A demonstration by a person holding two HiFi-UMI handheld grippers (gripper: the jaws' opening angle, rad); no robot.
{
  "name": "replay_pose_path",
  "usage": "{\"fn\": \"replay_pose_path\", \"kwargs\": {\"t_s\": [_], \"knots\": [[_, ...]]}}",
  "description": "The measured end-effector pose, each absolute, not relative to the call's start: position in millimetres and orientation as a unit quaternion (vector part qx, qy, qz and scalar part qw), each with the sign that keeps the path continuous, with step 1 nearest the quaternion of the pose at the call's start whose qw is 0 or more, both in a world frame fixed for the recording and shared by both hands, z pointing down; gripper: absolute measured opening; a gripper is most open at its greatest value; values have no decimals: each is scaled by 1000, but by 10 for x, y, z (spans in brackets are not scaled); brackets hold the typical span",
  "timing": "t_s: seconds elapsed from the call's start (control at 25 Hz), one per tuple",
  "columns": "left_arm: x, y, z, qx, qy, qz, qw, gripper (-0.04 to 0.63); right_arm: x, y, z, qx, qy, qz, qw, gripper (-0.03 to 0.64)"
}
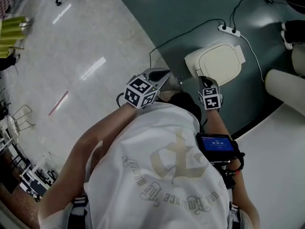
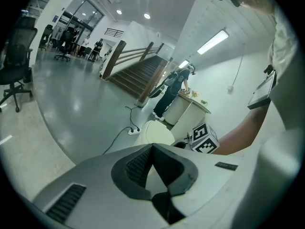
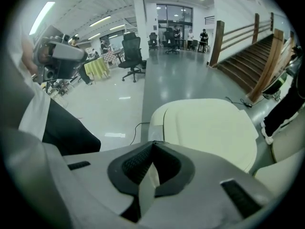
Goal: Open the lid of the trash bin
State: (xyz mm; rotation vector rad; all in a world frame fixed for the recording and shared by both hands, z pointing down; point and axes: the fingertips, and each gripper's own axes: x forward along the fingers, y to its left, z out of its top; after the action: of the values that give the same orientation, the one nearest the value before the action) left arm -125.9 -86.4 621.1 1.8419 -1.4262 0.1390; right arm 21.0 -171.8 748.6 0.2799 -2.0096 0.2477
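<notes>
A cream trash bin [image 1: 217,61] with a flat closed lid stands on the dark green floor just ahead of me. In the right gripper view the lid [image 3: 209,128] fills the middle, lying down flat. My right gripper [image 1: 206,81] hovers at the bin's near edge, jaws shut on nothing. My left gripper [image 1: 163,74] is held to the left of the bin, apart from it, jaws also shut and empty. In the left gripper view the bin [image 2: 157,132] shows beyond the jaw tips, with the right gripper's marker cube [image 2: 205,138] beside it.
A white power strip [image 1: 228,30] with black cables lies behind the bin. Rounded white furniture [image 1: 286,85] stands at the right. A person [image 2: 174,87] leans at a round table near wooden stairs [image 2: 138,75]. Office chairs [image 3: 133,51] stand farther off.
</notes>
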Motion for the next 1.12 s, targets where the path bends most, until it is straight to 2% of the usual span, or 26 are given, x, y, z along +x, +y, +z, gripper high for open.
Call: {"fn": "replay_pose_path", "kwargs": {"t_s": [0.56,1.12], "knots": [[-1189,-866,6261,723,-563,50,398,15,144,-1670,7542,84,-811,31,579,3],[-1154,-803,6259,727,-558,53,397,15,142,-1640,7553,94,-796,-22,597,5]]}}
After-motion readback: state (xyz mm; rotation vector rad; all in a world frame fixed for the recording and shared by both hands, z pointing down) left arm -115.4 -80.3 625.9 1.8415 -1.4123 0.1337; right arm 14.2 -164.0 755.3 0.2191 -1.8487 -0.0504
